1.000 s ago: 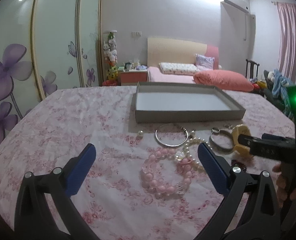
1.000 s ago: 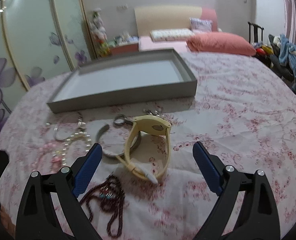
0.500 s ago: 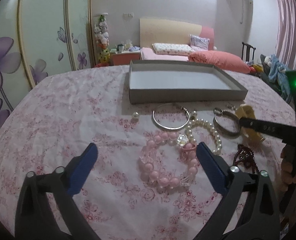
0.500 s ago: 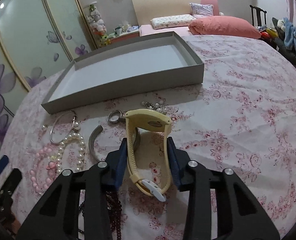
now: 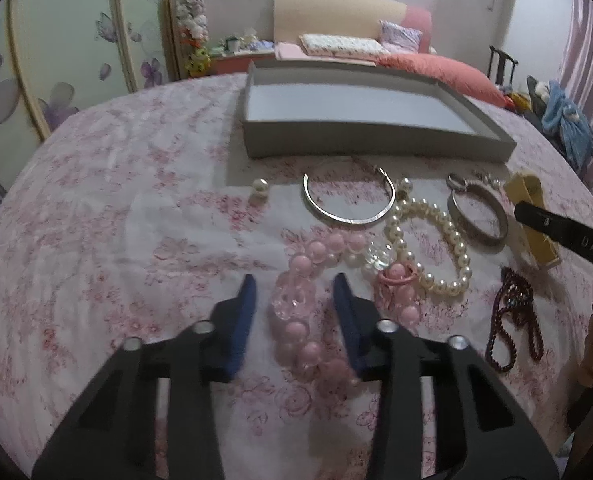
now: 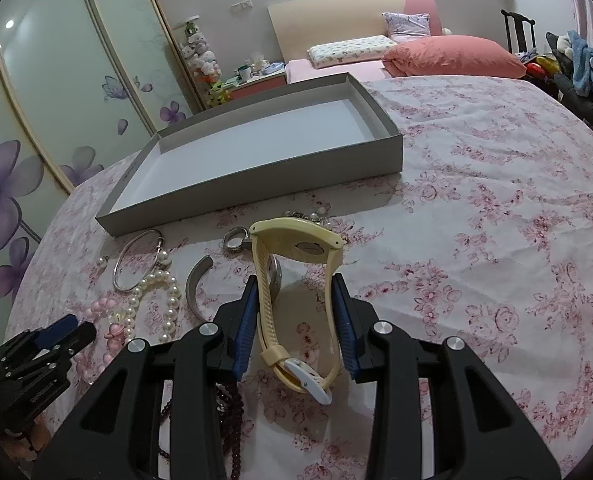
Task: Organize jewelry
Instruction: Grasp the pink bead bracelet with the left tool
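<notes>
While your right gripper (image 6: 294,312) pinches the cream rubber-strap watch (image 6: 296,280) by both straps, your left gripper (image 5: 294,306) has just been closing around the pink bead bracelet (image 5: 308,300), pads not yet pressing. Both lie on the floral tablecloth (image 6: 476,240); beyond waits the shallow grey cardboard tray (image 6: 256,196), likely their destination.

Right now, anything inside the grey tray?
Nothing visible inside the grey tray: its pale floor looks bare in both wrist views. The near wall covers a strip of floor just behind it, so that strip cannot be checked.
</notes>
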Demonstrator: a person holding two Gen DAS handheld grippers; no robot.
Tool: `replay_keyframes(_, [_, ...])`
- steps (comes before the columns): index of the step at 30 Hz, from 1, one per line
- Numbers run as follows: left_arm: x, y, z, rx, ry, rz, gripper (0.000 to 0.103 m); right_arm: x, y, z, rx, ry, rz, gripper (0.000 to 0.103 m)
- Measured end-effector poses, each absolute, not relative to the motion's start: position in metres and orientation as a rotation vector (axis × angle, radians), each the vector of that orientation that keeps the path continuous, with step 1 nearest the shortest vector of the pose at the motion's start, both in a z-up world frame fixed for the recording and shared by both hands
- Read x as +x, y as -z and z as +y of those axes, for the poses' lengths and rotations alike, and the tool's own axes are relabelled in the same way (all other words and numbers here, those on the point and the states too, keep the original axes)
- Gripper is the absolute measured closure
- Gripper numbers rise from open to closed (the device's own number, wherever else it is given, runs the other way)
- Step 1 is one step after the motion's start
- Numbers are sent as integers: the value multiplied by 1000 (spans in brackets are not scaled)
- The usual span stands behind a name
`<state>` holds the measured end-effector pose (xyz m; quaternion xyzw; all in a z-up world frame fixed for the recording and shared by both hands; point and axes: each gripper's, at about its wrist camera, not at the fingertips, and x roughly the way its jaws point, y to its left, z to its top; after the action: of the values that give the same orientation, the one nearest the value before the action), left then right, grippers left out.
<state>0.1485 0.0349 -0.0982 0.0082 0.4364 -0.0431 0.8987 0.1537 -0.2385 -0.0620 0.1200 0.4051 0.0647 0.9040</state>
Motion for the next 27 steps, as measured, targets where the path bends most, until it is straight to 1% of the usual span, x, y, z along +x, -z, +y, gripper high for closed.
replay_keyframes(5, [149,98,36,45,123,902,80,154,61,-238,248,-136,832,66])
replay_keyframes(11, [147,95,38,34,135,877,80,149,56,-239,251,-146,804,66])
replay_keyframes(19, [125,58,33,21,144,706,80,137,40,-241,229,-154,725,66])
replay_keyframes(27, [112,33,18,30,151,599,80,125,26,-239,210,-169,629,66])
